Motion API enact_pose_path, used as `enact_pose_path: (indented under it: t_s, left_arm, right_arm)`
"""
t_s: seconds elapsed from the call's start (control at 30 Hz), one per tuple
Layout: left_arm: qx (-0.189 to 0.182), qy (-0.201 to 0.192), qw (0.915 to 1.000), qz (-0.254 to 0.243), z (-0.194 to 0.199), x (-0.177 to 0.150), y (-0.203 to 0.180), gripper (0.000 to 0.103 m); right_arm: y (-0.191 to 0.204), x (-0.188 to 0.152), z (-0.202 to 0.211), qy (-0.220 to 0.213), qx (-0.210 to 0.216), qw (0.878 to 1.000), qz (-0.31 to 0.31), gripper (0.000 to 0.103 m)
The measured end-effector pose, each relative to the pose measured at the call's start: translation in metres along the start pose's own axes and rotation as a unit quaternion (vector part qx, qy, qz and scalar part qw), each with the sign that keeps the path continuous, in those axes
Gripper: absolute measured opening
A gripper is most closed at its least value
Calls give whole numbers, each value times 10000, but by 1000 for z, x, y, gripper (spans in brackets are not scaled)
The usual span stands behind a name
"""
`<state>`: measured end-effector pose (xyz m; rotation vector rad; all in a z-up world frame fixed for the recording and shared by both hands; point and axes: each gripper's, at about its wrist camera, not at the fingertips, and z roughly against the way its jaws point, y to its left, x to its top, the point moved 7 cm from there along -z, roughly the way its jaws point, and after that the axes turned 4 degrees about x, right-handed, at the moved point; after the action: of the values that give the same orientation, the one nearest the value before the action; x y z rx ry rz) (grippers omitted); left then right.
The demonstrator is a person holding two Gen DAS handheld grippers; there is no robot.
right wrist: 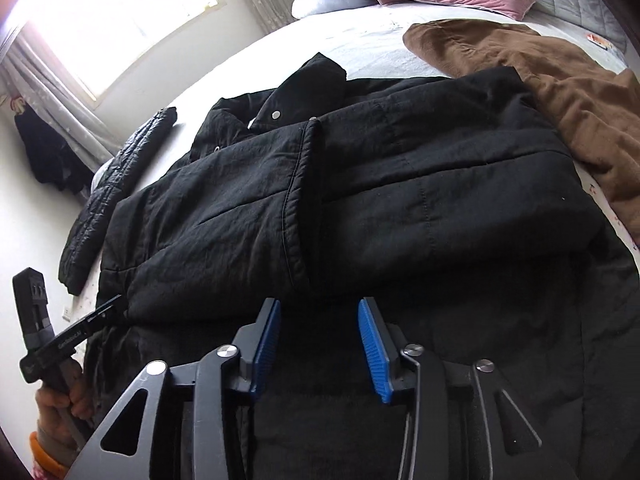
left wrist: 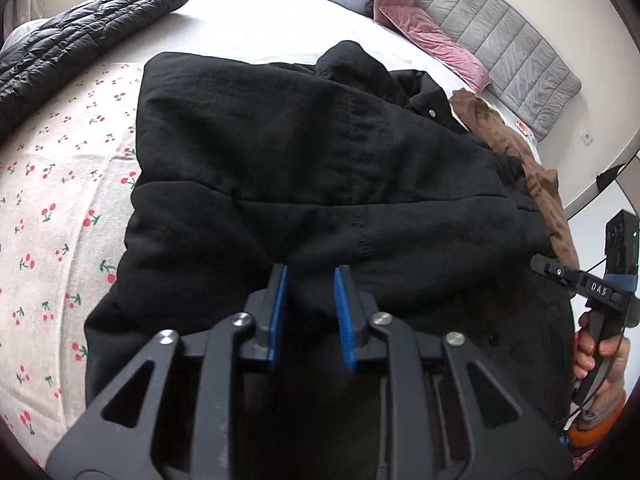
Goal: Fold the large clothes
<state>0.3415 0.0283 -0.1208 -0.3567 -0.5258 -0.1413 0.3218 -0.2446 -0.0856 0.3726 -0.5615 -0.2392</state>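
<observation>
Left wrist view: black jacket (left wrist: pixel 304 184) spread on the bed (left wrist: pixel 60 208), sleeves folded inward — left tool (left wrist: pixel 311 280) and right tool (right wrist: pixel 318 312) both parted, gripping nothing, above its near hem. Next move, by judgement: pinch the hem at both sides and carry it toward the collar.

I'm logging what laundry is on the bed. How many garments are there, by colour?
Black padded coat: 1
Black quilted jacket: 1
Brown garment: 1
Total: 3 garments, not counting the pillows and folded bedding at the headboard.
</observation>
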Motion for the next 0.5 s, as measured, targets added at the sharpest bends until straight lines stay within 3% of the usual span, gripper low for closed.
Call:
enact_pose_path:
  t_s: [0.03,0.13,0.3,0.5]
  left_arm:
    - [30,-42,10000,9,9,-1,-3,53]
    - [366,-241,9988,-224,40,-5,-12,70]
    - [767,-364,9952,-480,91,-28,-26,84]
    - [631,-407,9951,-636,125,-79,-42,86]
  right_arm:
    - [-2,-2,8,-33,-8,10000,1,57]
    - [-4,-8,32,-133,-47,9999,81,63]
    - [-4,-30,65,-137,-173,9993,312,69]
    - [-37,-67,90,-17,-645,9977,227,70]
